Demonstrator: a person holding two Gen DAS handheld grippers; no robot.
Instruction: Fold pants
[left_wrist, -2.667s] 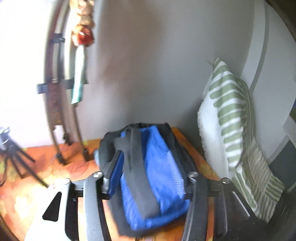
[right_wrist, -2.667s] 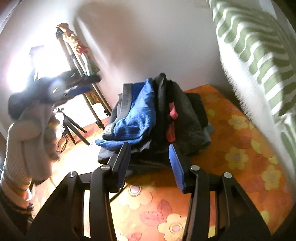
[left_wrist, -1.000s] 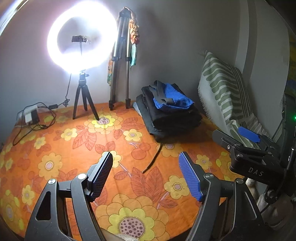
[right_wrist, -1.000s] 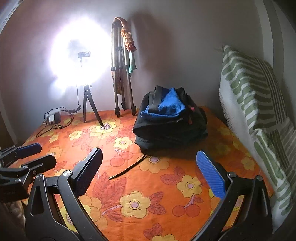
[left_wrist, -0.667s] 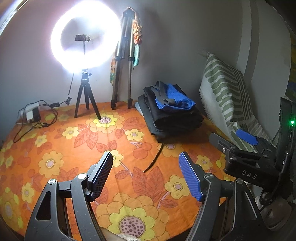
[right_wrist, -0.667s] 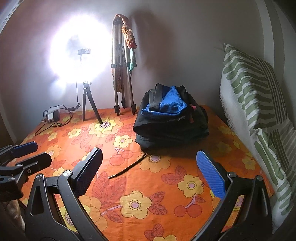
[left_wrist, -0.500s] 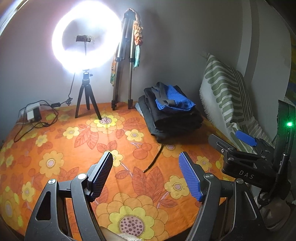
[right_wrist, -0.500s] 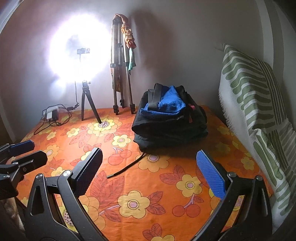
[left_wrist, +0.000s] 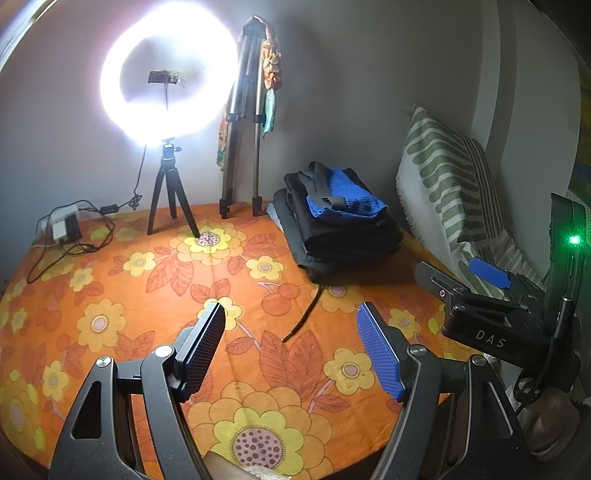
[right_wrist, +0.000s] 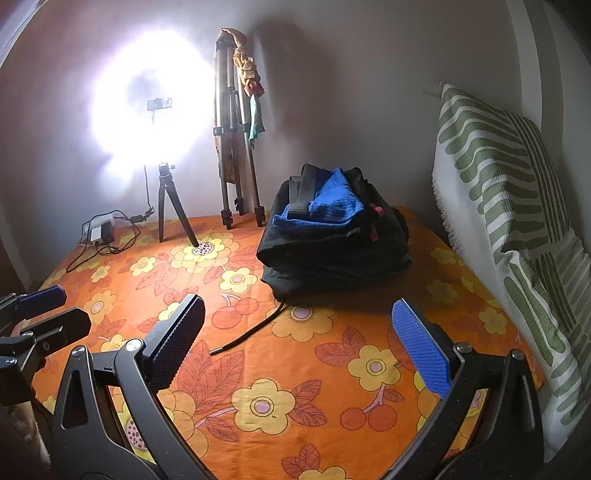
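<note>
A stack of folded dark pants (left_wrist: 343, 236) with a blue folded garment (left_wrist: 351, 201) on top lies at the back right of the orange floral bedspread (left_wrist: 147, 280); it also shows in the right wrist view (right_wrist: 332, 251). A black drawstring (left_wrist: 301, 321) trails from the stack toward me. My left gripper (left_wrist: 291, 347) is open and empty, well short of the stack. My right gripper (right_wrist: 299, 339) is open and empty, also short of it, and shows at the right of the left wrist view (left_wrist: 480, 295).
A lit ring light on a small tripod (left_wrist: 168, 184) and a taller folded tripod (left_wrist: 242, 147) stand at the back wall. A charger and cables (left_wrist: 66, 229) lie at the back left. Green-striped pillows (right_wrist: 509, 206) line the right side.
Both grippers pulled back from the stack, where they were close in 2.7 s ago, and now hover open over the bedspread. Over the last second they hardly moved.
</note>
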